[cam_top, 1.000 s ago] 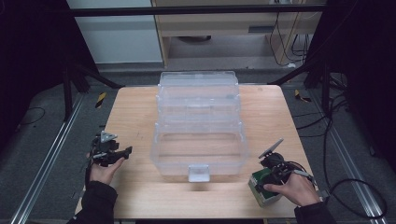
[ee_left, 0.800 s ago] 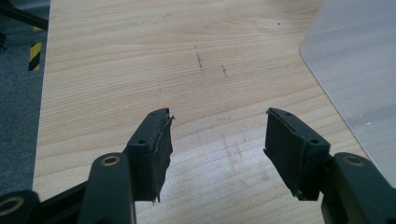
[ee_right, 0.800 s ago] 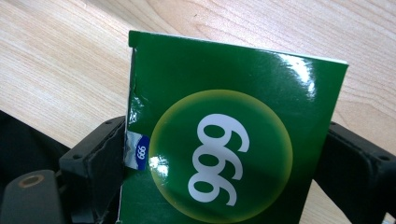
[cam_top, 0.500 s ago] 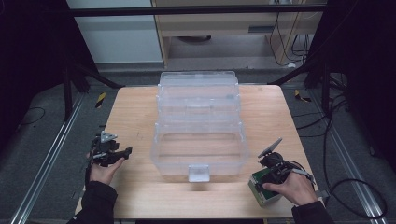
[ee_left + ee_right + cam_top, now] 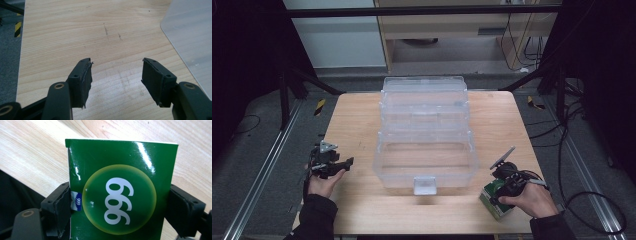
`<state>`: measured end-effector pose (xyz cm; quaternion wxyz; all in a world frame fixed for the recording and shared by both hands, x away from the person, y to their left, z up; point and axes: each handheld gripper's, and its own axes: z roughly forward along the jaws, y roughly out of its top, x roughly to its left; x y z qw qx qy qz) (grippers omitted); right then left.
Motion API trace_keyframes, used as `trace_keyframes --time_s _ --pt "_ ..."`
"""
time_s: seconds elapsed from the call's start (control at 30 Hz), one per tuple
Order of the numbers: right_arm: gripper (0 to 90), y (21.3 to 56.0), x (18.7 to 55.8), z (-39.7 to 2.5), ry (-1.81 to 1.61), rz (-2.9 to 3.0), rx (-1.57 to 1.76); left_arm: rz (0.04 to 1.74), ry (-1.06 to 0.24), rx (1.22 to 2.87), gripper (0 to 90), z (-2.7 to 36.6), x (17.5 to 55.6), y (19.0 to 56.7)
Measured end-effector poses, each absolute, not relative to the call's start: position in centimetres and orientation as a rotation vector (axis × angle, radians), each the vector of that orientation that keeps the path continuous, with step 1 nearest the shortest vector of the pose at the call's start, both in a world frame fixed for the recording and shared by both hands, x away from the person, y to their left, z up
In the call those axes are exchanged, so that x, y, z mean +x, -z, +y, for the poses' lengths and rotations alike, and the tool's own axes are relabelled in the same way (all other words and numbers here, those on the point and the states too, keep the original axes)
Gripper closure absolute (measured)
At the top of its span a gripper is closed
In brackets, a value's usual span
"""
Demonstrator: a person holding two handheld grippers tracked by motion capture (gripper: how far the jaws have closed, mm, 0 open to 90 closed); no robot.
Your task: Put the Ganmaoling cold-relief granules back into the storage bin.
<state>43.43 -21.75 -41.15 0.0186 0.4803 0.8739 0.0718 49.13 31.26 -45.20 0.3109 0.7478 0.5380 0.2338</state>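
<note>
A green carton (image 5: pixel 120 165) printed with "999" in a yellow circle stands between the jaws of my right gripper (image 5: pixel 119 192), which is shut on its two sides. In the high view this carton (image 5: pixel 488 201) rests on the table near the front right corner, under the right gripper (image 5: pixel 498 192). A large clear plastic tiered box (image 5: pixel 424 145) stands open in the middle of the table. My left gripper (image 5: pixel 345 163) hovers left of it, jaws open and empty (image 5: pixel 115 67) over bare wood.
The wooden table (image 5: pixel 352 120) has bare wood on both sides of the clear box, whose corner (image 5: pixel 192 37) shows at the right of the left gripper view. Dark floor, metal rails and cables surround the table. The front edge runs close behind the carton.
</note>
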Motion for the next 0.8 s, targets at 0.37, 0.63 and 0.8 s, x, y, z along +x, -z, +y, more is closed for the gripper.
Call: trace_keyframes --time_s 0.37,0.63,0.8 --pt "17.3 38.1 43.8 -22.3 -0.321 2.684 1.398 1.423 -0.618 1.979 40.3 31.3 49.1 45.3" --pt "17.2 35.7 44.2 -22.6 -0.364 2.684 1.328 1.422 -0.616 1.980 40.3 31.2 49.2 45.3" --pt "17.2 33.7 44.5 -22.7 -0.398 2.677 1.263 1.424 -0.615 1.979 40.3 31.2 49.2 45.3"
